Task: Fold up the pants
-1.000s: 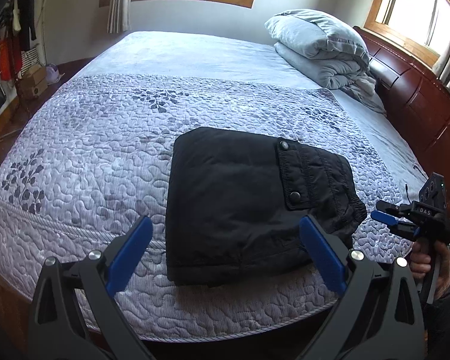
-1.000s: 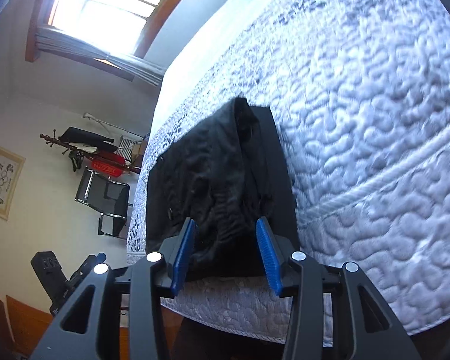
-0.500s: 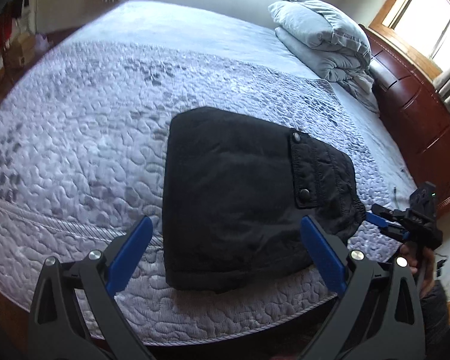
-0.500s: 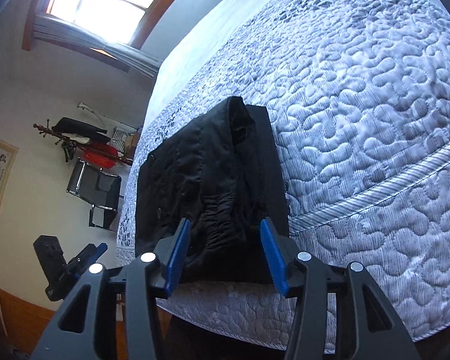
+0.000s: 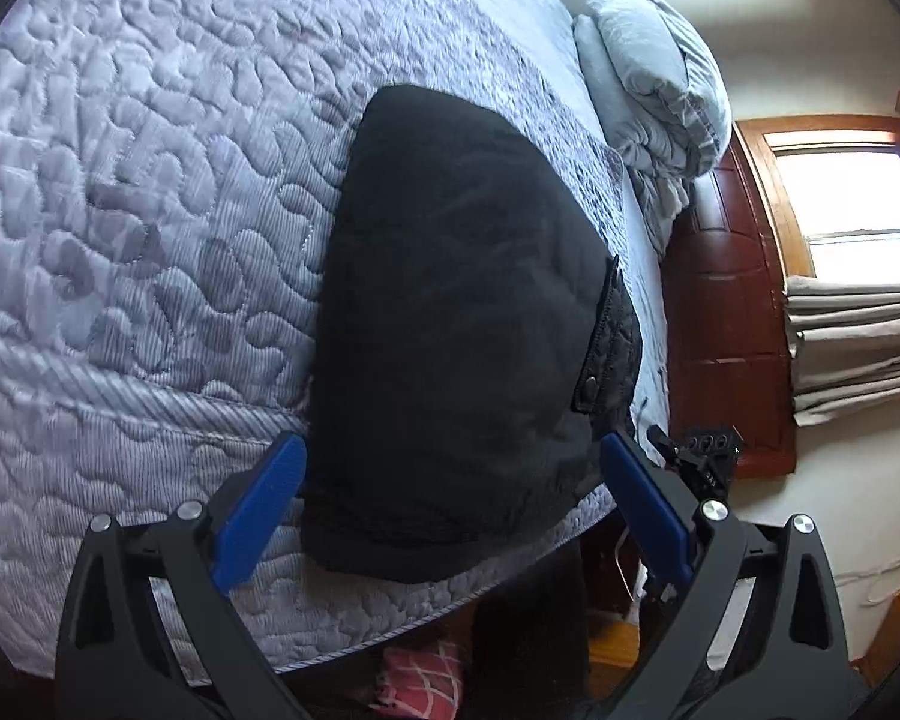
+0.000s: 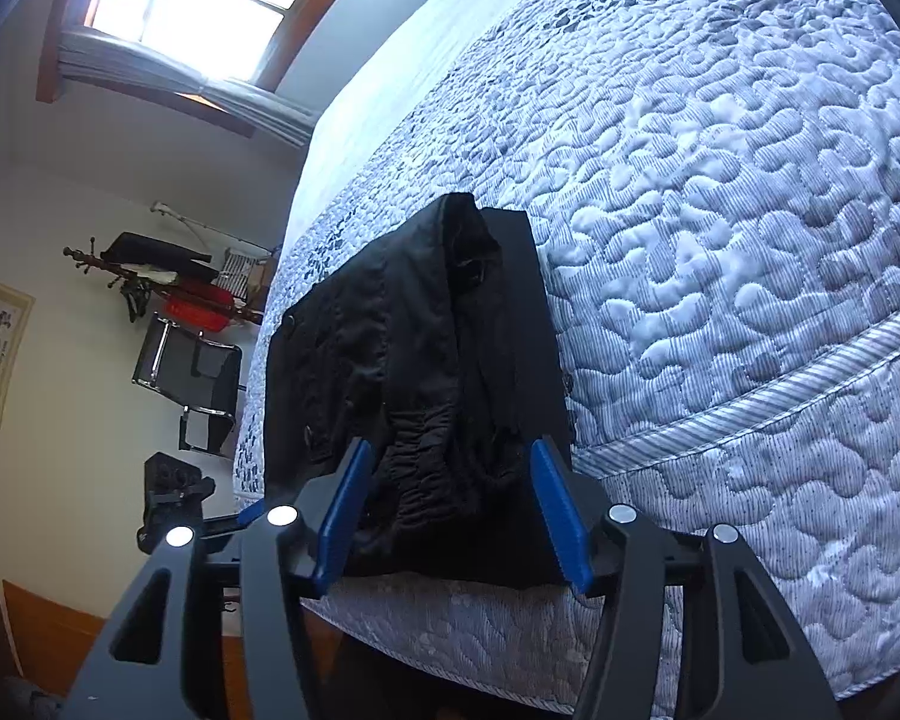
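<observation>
Folded black pants [image 5: 462, 300] lie on the quilted bedspread [image 5: 138, 228] near the bed's edge, pocket flap with a snap [image 5: 591, 385] toward the right. My left gripper [image 5: 450, 480] is open and wide, low over the near edge of the pants, with the pads level with its two sides. In the right wrist view the gathered waistband end of the pants [image 6: 402, 348] sits between the pads of my right gripper [image 6: 450, 480]. Its jaws are opening and the pads stand off the cloth. The right gripper [image 5: 702, 462] also shows at the bed's corner.
Folded grey bedding [image 5: 648, 78] is stacked by the dark wooden headboard [image 5: 726, 330]. A curtained window [image 5: 852, 192] is beyond it. A black chair [image 6: 192, 372] and a loaded coat rack [image 6: 150, 276] stand past the bed's far side. The bed edge [image 6: 450, 618] runs just under both grippers.
The left gripper dropped toward the pants and rolled, so the bed now looks tilted and the pants fill more of its view. The right gripper's pads spread apart around the waistband end.
</observation>
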Motion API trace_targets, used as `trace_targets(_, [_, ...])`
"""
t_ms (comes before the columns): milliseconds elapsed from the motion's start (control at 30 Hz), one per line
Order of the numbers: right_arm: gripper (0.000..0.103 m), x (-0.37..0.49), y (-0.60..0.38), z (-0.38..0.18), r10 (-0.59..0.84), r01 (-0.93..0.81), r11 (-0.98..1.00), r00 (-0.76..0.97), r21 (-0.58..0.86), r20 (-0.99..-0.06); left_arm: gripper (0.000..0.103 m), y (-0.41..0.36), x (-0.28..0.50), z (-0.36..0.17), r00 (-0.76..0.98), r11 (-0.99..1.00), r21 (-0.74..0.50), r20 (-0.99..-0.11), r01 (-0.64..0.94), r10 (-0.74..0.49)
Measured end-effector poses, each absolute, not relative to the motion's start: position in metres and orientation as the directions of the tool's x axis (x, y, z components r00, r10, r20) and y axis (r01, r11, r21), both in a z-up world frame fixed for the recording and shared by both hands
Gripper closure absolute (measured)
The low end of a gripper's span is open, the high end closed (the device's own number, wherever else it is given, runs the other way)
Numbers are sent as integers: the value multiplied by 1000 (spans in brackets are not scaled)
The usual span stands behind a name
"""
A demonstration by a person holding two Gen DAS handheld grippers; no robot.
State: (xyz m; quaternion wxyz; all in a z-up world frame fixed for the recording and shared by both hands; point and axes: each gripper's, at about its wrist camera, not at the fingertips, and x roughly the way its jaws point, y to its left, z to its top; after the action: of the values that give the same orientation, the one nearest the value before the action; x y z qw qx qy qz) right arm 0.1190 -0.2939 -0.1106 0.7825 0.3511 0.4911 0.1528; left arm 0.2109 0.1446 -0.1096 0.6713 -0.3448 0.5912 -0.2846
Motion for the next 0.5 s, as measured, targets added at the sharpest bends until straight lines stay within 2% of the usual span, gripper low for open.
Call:
trace_targets(200, [45,123,-298,-112,588,104,705,468,701,-660,5,140,237,-140,34,578,-816,-577,-4,-816])
trace_targets(367, [43,128,-301,-120,603,98,701,448,706,-660,5,129,257,-171,-62,512,-859,-510,-12,-858])
trace_targets(500, [43,134,-305,-130,607,122,690,440,713,-662,5,121,264,-172,-86,465,-885,-464,16,-881])
